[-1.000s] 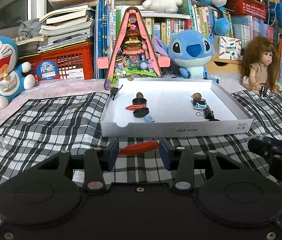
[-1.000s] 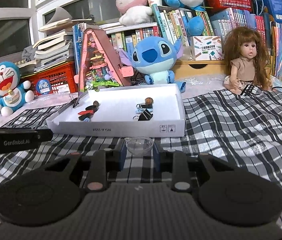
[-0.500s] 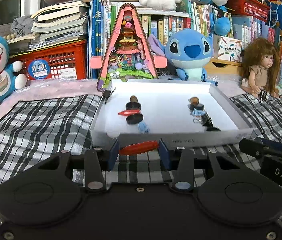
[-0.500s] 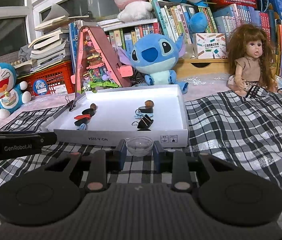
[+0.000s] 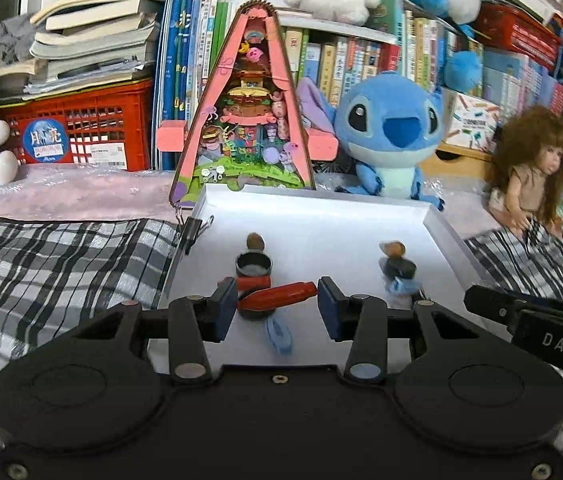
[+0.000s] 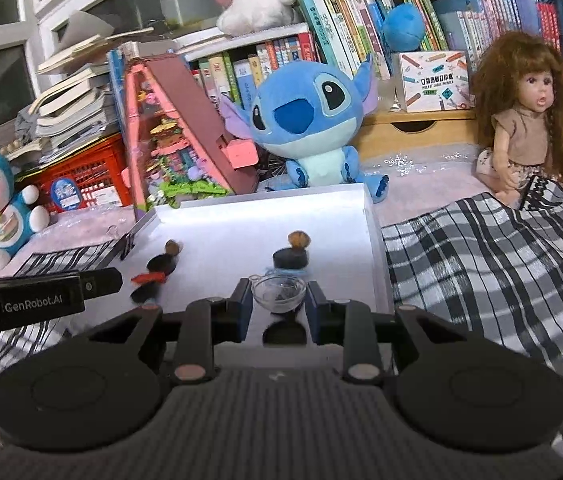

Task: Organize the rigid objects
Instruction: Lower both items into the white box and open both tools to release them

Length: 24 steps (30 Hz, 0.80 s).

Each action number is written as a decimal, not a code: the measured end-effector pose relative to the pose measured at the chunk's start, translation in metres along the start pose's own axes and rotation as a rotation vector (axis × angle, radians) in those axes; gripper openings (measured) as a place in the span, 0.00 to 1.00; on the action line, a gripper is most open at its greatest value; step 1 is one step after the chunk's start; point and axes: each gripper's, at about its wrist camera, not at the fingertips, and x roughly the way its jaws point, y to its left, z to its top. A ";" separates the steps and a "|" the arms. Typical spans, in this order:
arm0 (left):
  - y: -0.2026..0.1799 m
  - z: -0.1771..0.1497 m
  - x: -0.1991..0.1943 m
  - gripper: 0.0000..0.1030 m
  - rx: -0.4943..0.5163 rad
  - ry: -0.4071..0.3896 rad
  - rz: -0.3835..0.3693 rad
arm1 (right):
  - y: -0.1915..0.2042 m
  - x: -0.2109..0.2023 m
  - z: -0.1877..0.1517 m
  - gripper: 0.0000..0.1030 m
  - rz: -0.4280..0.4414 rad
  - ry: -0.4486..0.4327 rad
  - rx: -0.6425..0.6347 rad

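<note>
Rigid objects are already sorted into two small columns inside the white tray [image 5: 313,208], and I hold one more piece in each tool above its near part. My left tool [image 5: 277,304] is clenched on a red spindle-shaped piece [image 5: 277,295]; it lies crosswise, gripped by its two ends, because in this way the smooth, tapered body cannot roll out. It hangs over the left column, where a dark round cap [image 5: 253,266] and a brown nut-like ball [image 5: 255,241] stand toward 12 o'clock, and a pale blue flat piece [image 5: 279,334] lies at about 6 o'clock from the red one. My right tool [image 6: 279,300] is clenched on a small clear bowl [image 6: 278,295], glassy and round, held by its rim with the opening up. It hangs over the right column, with a black disc [image 6: 290,259] and another brown ball [image 6: 298,239] toward 12 o'clock. I judge that each piece goes to the near end of its own column. The tray looks like stiff cardboard with low walls and rests on a soft checked cloth [image 6: 481,264], so I should lower slowly.
</note>
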 end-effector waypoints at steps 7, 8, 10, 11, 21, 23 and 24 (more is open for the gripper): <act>0.009 0.018 0.030 0.40 -0.040 0.018 0.009 | -0.016 0.029 0.021 0.33 0.008 0.055 0.095; 0.010 0.021 0.034 0.40 -0.044 0.021 0.012 | -0.018 0.032 0.022 0.33 0.009 0.062 0.104; 0.011 0.025 0.042 0.40 -0.040 0.024 0.018 | -0.020 0.037 0.026 0.33 0.012 0.072 0.119; 0.010 0.027 0.046 0.40 -0.032 0.027 0.018 | -0.021 0.040 0.028 0.33 0.014 0.075 0.123; 0.010 0.054 0.088 0.40 -0.023 0.010 0.033 | -0.024 0.078 0.056 0.33 0.032 0.100 0.167; 0.008 0.055 0.095 0.40 -0.023 0.016 0.035 | -0.022 0.087 0.059 0.33 0.026 0.101 0.159; 0.008 0.054 0.098 0.40 -0.021 0.022 0.034 | -0.021 0.091 0.060 0.33 0.022 0.102 0.155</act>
